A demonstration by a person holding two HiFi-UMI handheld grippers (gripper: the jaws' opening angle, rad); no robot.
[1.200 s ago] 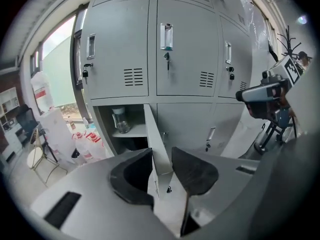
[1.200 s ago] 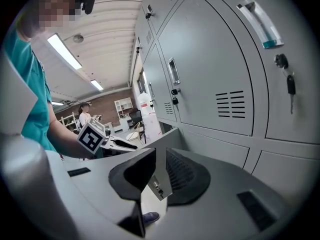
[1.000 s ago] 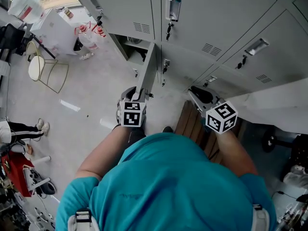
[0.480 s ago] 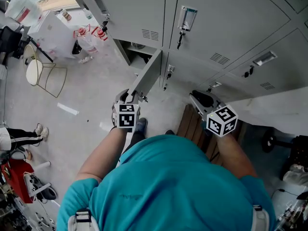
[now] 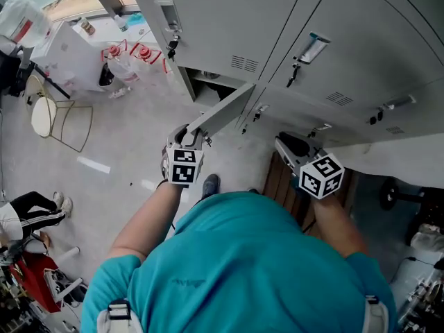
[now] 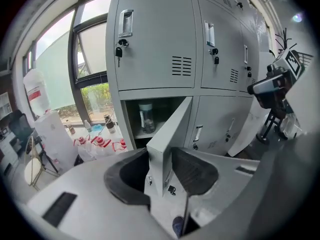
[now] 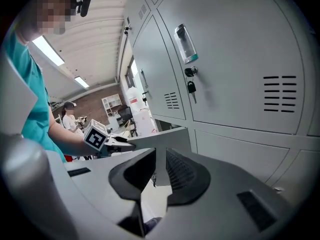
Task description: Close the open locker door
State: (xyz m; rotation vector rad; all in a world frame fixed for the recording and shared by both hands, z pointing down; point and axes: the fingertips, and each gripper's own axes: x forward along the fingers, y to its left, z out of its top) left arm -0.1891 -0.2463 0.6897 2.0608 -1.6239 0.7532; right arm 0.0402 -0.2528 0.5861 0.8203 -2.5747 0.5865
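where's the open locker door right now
Head view, left of centre: the open locker door juts half-open from the lower compartment, below the keyed upper locker.

No legible words or numbers; coded squares on left cube [image 5: 184, 166] and right cube [image 5: 320, 175], unreadable print on teal shirt [image 5: 236, 262].

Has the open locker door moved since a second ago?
Yes. The door has swung toward the lockers: it stuck straight out from them, now it slants partway over its opening.
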